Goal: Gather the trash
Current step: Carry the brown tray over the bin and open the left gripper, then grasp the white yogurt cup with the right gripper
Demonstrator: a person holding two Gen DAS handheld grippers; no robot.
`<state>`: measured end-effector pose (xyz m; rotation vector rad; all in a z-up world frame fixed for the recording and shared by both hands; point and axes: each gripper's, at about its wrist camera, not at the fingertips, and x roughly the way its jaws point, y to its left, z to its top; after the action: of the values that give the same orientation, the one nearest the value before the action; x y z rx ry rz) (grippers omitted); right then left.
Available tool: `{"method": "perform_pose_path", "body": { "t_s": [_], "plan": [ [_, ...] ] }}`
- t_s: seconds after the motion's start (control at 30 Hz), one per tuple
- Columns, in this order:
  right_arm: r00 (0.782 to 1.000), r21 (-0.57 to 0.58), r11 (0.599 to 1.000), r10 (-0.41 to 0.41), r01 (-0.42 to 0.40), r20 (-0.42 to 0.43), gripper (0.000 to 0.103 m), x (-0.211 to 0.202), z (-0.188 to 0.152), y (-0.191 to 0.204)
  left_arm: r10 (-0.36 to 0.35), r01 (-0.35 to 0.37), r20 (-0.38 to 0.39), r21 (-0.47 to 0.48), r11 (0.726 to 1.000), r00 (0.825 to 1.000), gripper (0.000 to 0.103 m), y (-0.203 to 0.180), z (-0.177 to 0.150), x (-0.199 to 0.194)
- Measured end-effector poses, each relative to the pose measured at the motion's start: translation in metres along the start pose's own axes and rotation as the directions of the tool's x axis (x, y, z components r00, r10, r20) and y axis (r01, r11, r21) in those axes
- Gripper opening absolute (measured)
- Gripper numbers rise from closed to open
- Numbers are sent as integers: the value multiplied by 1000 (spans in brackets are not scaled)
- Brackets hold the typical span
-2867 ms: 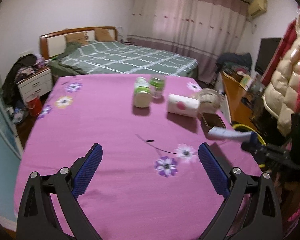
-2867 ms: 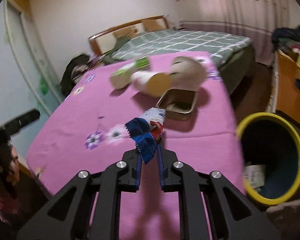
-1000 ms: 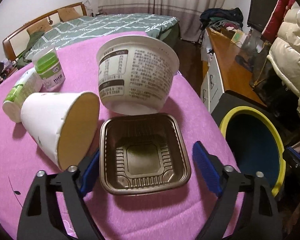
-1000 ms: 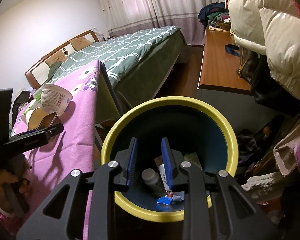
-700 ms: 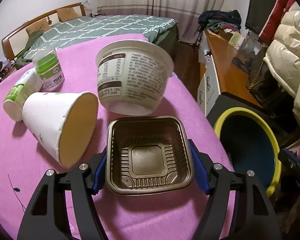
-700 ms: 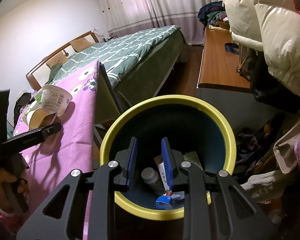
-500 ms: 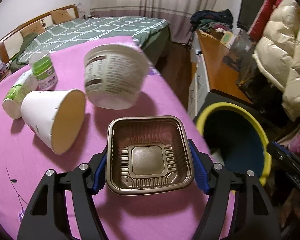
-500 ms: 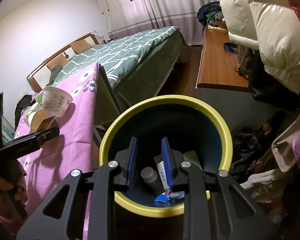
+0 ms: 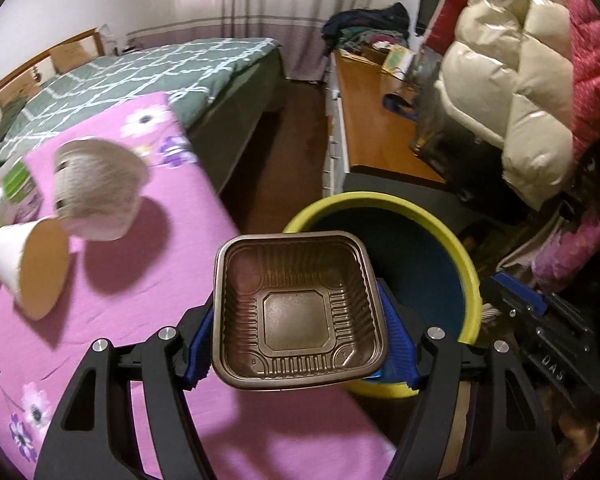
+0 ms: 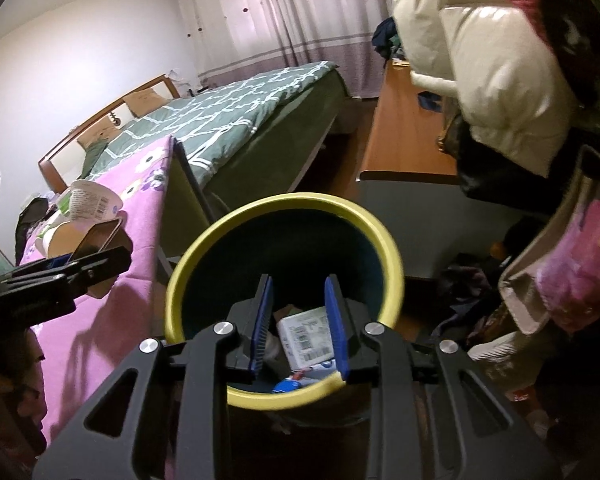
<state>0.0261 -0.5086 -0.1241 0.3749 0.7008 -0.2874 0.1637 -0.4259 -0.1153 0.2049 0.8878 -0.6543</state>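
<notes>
My left gripper [image 9: 298, 340] is shut on a brown plastic tray [image 9: 300, 308] and holds it in the air at the table's right edge, next to the yellow-rimmed bin [image 9: 468, 264]. The tray also shows in the right wrist view [image 10: 98, 236]. My right gripper [image 10: 298, 312] is partly open and empty, right over the bin [image 10: 284, 204]. Inside the bin lie a white packet [image 10: 306, 336] and a blue wrapper [image 10: 288, 384].
On the pink flowered tablecloth [image 9: 112, 280] remain a white noodle bowl [image 9: 96, 192], a tipped paper cup [image 9: 32, 264] and a green-capped bottle [image 9: 20, 188]. A bed [image 9: 140, 76] stands behind, a wooden desk [image 9: 372, 120] and hanging puffer jackets [image 9: 512, 88] to the right.
My left gripper shut on the brown tray, lifted it and carried it right toward the bin. My right gripper dropped the blue wrapper into the bin earlier and opened a little wider.
</notes>
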Motion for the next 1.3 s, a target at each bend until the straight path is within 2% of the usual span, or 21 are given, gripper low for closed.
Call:
{"method": "perform_pose_path", "body": {
  "t_s": [0.33, 0.4, 0.57, 0.77, 1.0, 1.2, 1.3],
  "plan": [
    [998, 31, 998, -59, 59, 20, 31, -15, -3, -21, -53, 56, -47, 53, 997, 997, 72, -49, 14, 39],
    [998, 35, 997, -67, 66, 19, 32, -18, -5, -22, -56, 58, -42, 42, 997, 998, 88, -50, 16, 38],
    [997, 36, 997, -75, 75, 10, 32, -17, -6, -18, -67, 67, -4, 10, 998, 998, 88, -33, 17, 19],
    [999, -10, 999, -45, 45, -5, 33, -9, -3, 11, -49, 53, 72, -60, 997, 996, 92, 19, 9, -25],
    [999, -86, 996, -1, -3, -42, 34, 14, 4, 67, 64, -39, 157, -157, 987, 986, 94, 114, -8, -79],
    [997, -136, 990, 37, -46, -68, 34, 36, 14, 124, 192, -141, 191, -252, 957, 963, 94, 203, -25, -115],
    [995, -152, 986, 60, -71, -75, 34, 46, 22, 156, 259, -193, 195, -300, 934, 946, 94, 250, -32, -128]
  ]
}}
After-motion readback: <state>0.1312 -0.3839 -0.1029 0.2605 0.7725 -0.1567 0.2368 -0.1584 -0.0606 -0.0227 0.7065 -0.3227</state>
